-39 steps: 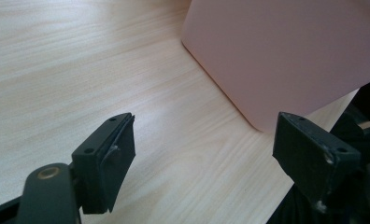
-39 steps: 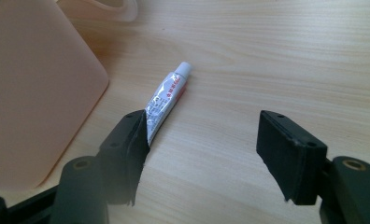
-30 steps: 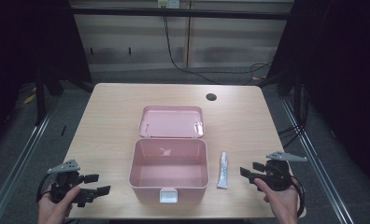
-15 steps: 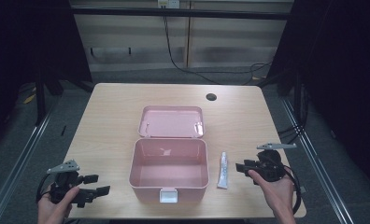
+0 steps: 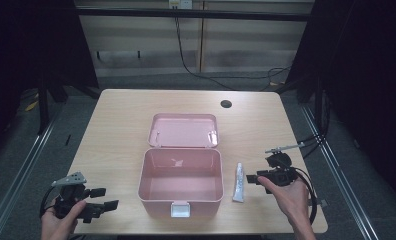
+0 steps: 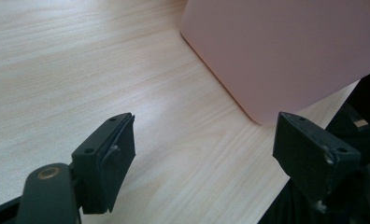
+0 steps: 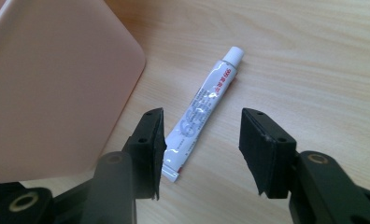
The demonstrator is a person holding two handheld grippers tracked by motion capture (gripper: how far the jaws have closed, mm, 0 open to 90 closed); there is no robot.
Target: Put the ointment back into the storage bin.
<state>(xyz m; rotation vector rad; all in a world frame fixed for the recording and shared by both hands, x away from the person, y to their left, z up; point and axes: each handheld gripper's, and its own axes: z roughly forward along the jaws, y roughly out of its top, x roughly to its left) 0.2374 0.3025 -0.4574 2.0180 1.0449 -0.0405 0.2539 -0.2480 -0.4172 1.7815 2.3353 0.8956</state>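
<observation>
An open pink box (image 5: 181,182) stands mid-table with its lid (image 5: 184,130) laid flat behind it. A white tube (image 5: 239,182) lies on the table just right of the box. My right gripper (image 5: 256,175) hovers at the tube's right side. In the right gripper view the tube (image 7: 204,109) lies on the wood below the gap of the right gripper (image 7: 204,149). Its jaws have just been opening and the pads do not touch the tube. My left gripper (image 5: 105,197) sits near the front left edge, open, with nothing between the jaws of the left gripper (image 6: 202,158).
The wooden table (image 5: 116,130) has a dark round hole (image 5: 226,104) at its back right. The box's pink wall (image 6: 286,51) stands ahead of the left gripper. The box corner (image 7: 57,88) lies left of the right gripper. Dark floor and rails surround the table.
My right gripper has moved left and up toward the tube. The left gripper has stayed in place.
</observation>
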